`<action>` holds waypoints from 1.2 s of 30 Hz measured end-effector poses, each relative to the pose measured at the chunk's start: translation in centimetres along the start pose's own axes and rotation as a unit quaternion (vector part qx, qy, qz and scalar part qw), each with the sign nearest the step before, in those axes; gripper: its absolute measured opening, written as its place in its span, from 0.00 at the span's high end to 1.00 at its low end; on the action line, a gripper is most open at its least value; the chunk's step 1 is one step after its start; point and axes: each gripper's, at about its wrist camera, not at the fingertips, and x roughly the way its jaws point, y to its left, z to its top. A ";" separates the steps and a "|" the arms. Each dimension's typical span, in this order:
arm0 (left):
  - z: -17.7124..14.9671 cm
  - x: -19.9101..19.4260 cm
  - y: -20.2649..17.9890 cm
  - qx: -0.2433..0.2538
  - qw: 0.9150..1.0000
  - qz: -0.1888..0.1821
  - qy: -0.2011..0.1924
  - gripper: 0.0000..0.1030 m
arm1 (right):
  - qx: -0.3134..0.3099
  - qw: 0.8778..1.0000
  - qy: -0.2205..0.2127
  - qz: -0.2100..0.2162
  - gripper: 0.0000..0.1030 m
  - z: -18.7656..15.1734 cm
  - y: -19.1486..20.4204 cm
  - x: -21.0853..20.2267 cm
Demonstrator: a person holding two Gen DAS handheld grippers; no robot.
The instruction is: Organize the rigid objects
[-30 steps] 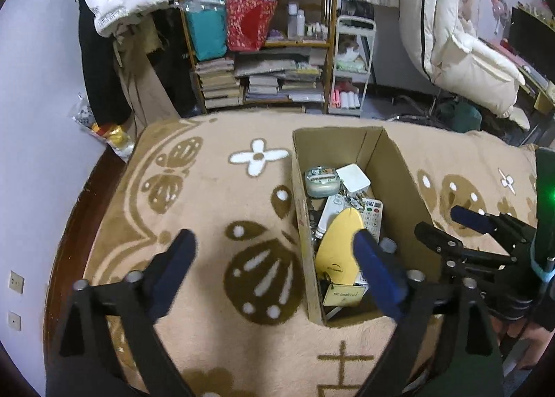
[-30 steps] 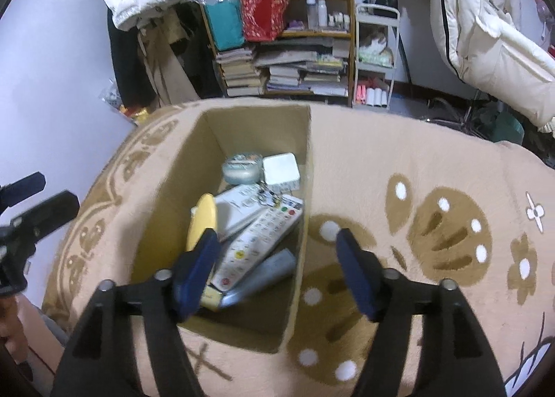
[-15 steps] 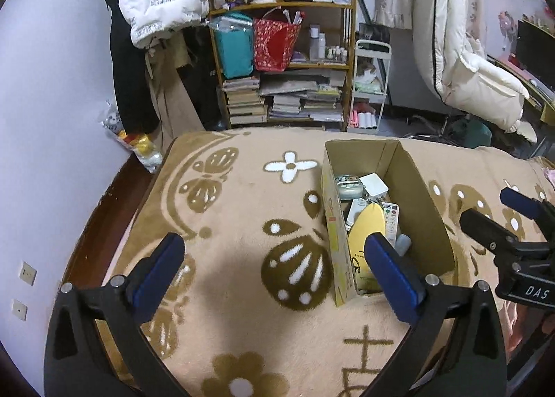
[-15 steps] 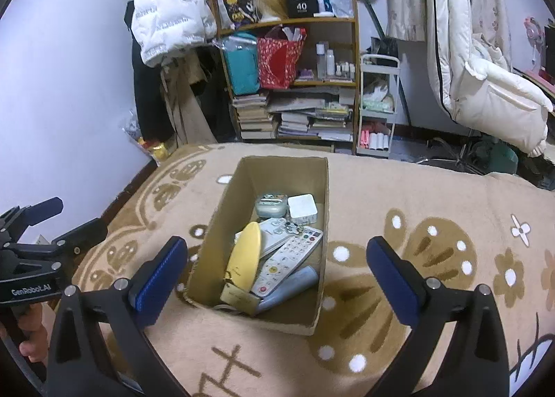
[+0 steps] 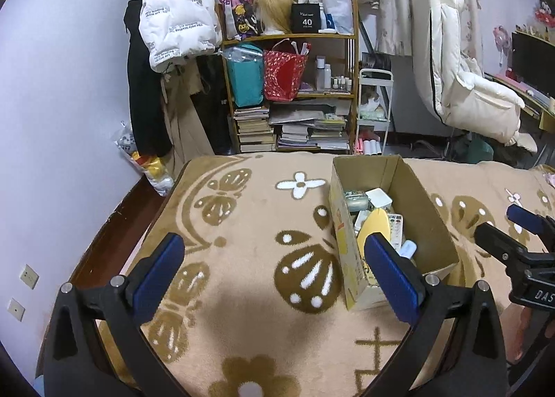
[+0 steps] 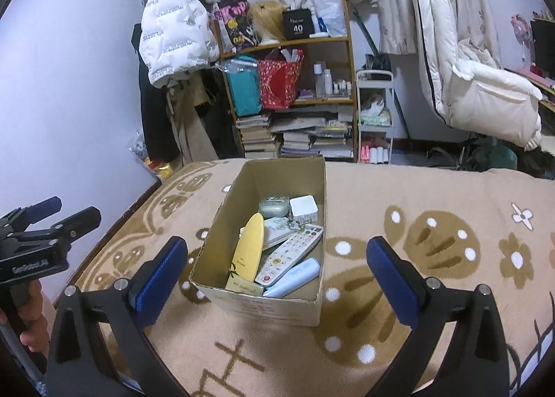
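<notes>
Hovering nearest the cardboard box (image 6: 263,258), both the right hand-held gripper (image 6: 274,265) and the left hand-held gripper (image 5: 274,270) are seen released and empty, the yellow case (image 6: 249,248) and remote control (image 6: 291,253) lying inside it on the blanket (image 6: 416,258), so any further piece is best lowered flat.

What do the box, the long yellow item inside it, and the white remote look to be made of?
The box: brown corrugated cardboard, matte, with raw cut edges and printed outer faces. The yellow item: smooth, slightly glossy, probably hard plastic; a paper tag hangs from it. The remote: white moulded plastic with small coloured buttons, likely rubber, though too small to tell.
</notes>
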 end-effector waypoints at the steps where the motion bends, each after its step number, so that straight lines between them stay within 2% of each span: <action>1: -0.1 0.2 0.0 -0.003 1.000 0.003 0.001 0.01 | -0.002 1.000 -0.002 0.000 0.00 -0.1 0.1 0.0; 5: -0.9 0.6 -0.2 0.001 1.000 0.006 0.003 0.01 | -0.006 1.000 -0.005 0.000 0.00 -0.4 0.3 -0.1; 10: -1.6 1.3 -0.1 -0.002 0.999 0.023 0.023 0.01 | -0.001 1.000 0.005 0.002 0.00 -0.7 0.0 0.2; 13: -1.7 1.4 0.4 -0.013 0.999 0.013 0.030 0.01 | 0.003 1.000 0.006 0.003 0.00 -0.8 -0.2 0.2; 36: -1.8 1.7 0.5 -0.006 0.999 0.021 0.031 0.01 | 0.007 1.000 0.021 0.000 0.00 -1.0 -0.4 0.8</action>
